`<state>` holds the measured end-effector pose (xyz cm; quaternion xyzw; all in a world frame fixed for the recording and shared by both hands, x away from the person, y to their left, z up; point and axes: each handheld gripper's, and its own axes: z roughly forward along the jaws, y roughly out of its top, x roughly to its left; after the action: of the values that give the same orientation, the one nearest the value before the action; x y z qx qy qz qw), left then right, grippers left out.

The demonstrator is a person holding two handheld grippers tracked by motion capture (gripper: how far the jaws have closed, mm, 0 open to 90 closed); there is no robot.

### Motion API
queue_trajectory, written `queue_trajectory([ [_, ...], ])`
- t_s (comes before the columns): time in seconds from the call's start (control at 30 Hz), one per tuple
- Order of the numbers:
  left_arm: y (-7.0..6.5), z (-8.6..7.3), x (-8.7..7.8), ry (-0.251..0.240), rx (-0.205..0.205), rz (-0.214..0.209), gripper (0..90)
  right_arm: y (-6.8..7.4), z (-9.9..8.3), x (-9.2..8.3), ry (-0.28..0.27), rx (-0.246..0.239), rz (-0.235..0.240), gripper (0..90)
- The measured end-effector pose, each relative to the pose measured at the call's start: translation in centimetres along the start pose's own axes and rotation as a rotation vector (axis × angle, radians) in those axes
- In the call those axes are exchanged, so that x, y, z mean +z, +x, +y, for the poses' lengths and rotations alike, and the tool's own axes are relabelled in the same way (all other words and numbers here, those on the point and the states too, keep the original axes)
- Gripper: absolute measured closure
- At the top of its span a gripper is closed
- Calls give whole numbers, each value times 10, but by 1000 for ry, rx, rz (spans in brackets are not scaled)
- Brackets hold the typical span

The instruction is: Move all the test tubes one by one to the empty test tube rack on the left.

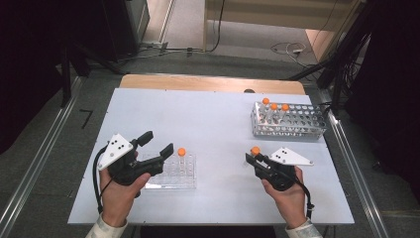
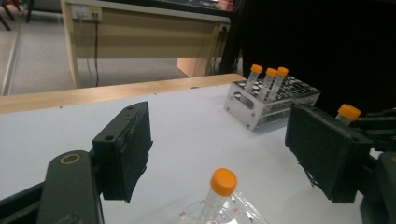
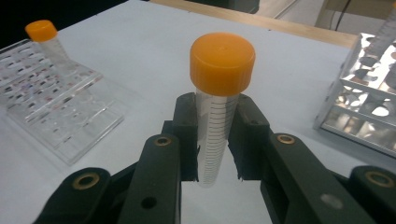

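My right gripper (image 1: 251, 157) is shut on a clear tube with an orange cap (image 3: 219, 88), held upright just above the table. In the high view that tube's cap (image 1: 255, 149) sits right of the clear plastic rack (image 1: 171, 174), which holds one orange-capped tube (image 1: 181, 154). My left gripper (image 1: 159, 144) stands open above the clear rack's left part, nothing between its pads (image 2: 128, 144). The rack's tube (image 2: 219, 189) shows below and between them. A metal rack (image 1: 289, 120) at the back right carries three orange-capped tubes (image 1: 274, 107).
The white table top (image 1: 208, 114) has free room in its middle and left. A wooden strip (image 1: 208, 82) runs along its far edge. Beyond it lie a grey floor and cables (image 1: 289, 48). Metal rails (image 1: 37, 163) flank both sides.
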<state>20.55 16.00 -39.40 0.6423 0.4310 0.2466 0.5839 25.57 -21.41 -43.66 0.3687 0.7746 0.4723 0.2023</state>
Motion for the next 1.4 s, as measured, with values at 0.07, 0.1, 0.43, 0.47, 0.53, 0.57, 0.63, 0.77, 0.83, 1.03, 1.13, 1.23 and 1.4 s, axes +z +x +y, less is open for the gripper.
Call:
queue_trajectory([
  [0.07, -5, 0, 1, 6, 9, -14, 228, 4, 0, 1, 6, -9, 17, 720],
  [0.1, -7, -1, 2, 7, 12, -22, 228, 7, 0, 1, 9, -14, 24, 720],
  [0.43, -40, -11, 22, 69, 60, -119, 231, 33, -1, 8, 34, -72, 102, 720],
  [0.47, -45, -13, 25, 72, 68, -128, 238, 36, -2, 9, 37, -76, 107, 720],
  [0.53, -53, -16, 32, 90, 85, -148, 240, 41, -2, 11, 43, -85, 119, 720],
  [0.57, -57, -18, 35, 99, 91, -157, 240, 43, -2, 12, 45, -90, 125, 720],
  [0.63, -64, -21, 41, 113, 103, -173, 244, 47, -3, 13, 47, -96, 135, 720],
  [0.77, -76, -27, 52, 123, 125, -201, 282, 54, -3, 15, 55, -109, 153, 719],
  [0.83, -81, -29, 56, 126, 134, -216, 311, 57, -4, 17, 58, -109, 165, 720],
  [1.03, -89, -38, 67, 148, 170, -240, 374, 65, -5, 19, 59, -130, 189, 720],
  [1.13, -92, -40, 69, 154, 181, -244, 393, 67, -5, 19, 61, -128, 193, 720],
  [1.23, -92, -41, 70, 158, 186, -249, 435, 69, -5, 19, 61, -132, 198, 720],
  [1.4, -92, -44, 72, 162, 185, -259, 535, 71, -5, 20, 61, -137, 203, 720],
])
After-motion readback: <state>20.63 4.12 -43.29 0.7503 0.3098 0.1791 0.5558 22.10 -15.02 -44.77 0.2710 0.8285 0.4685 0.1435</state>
